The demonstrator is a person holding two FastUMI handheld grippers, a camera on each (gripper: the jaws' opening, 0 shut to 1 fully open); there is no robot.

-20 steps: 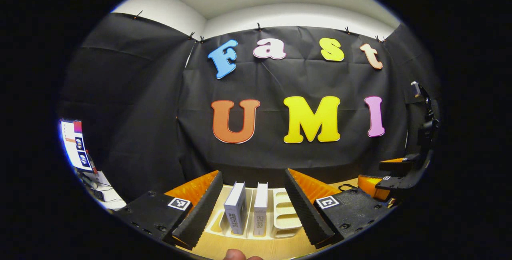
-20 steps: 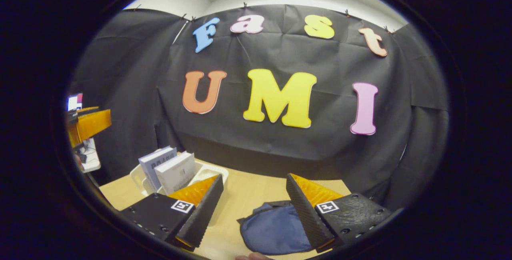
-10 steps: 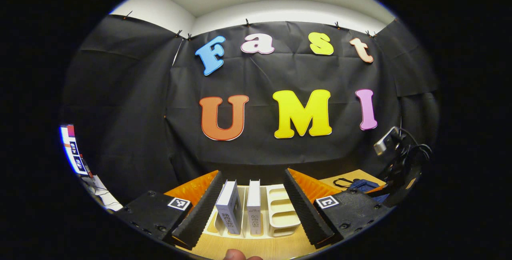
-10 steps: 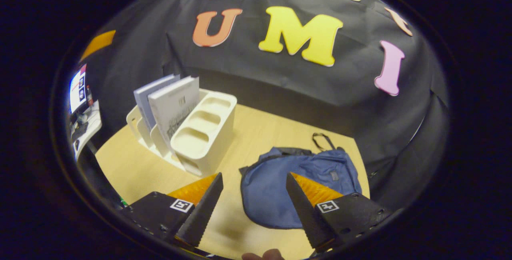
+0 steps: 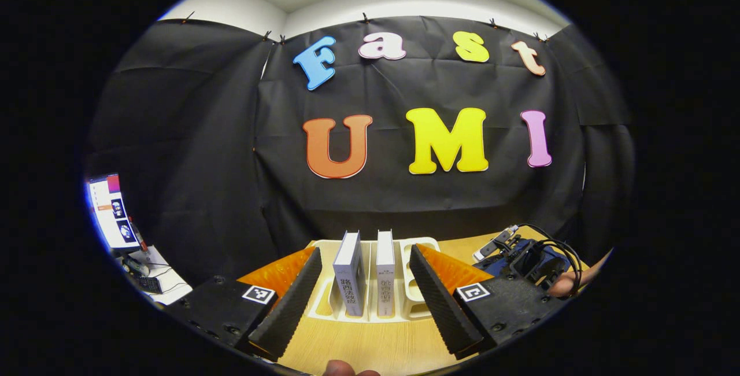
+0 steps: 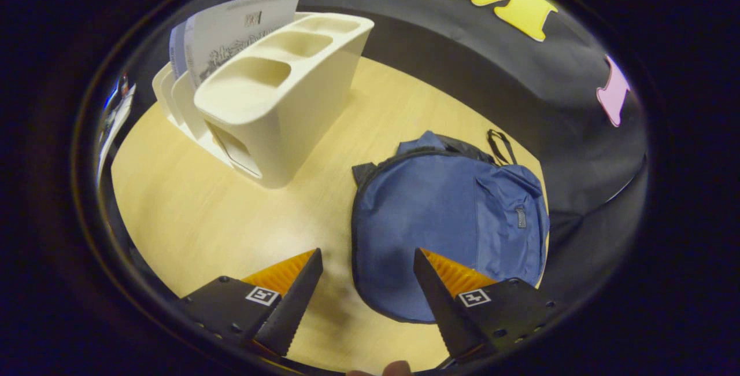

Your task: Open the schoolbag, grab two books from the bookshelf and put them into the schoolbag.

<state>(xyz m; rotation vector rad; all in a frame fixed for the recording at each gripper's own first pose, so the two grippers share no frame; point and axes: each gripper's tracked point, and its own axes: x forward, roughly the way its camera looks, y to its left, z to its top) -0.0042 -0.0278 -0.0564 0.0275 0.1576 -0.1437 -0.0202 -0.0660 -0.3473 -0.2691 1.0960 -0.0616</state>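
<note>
- Left gripper view: left tongs (image 5: 363,292) released, facing two upright books (image 5: 350,275) in the bookshelf (image 5: 417,292).
- Right tongs (image 6: 364,289) released above the schoolbag (image 6: 445,214) on the desk (image 6: 191,214).

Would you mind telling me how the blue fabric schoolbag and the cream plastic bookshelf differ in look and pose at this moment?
The blue fabric schoolbag lies flat and slack on the table, while the cream plastic bookshelf stands upright and rigid. The schoolbag appears closed, whereas the bookshelf has open compartments on top and holds two books upright in its slots. The schoolbag lies just ahead of the open right gripper; the bookshelf sits farther off. Both rest on the wooden table.
</note>
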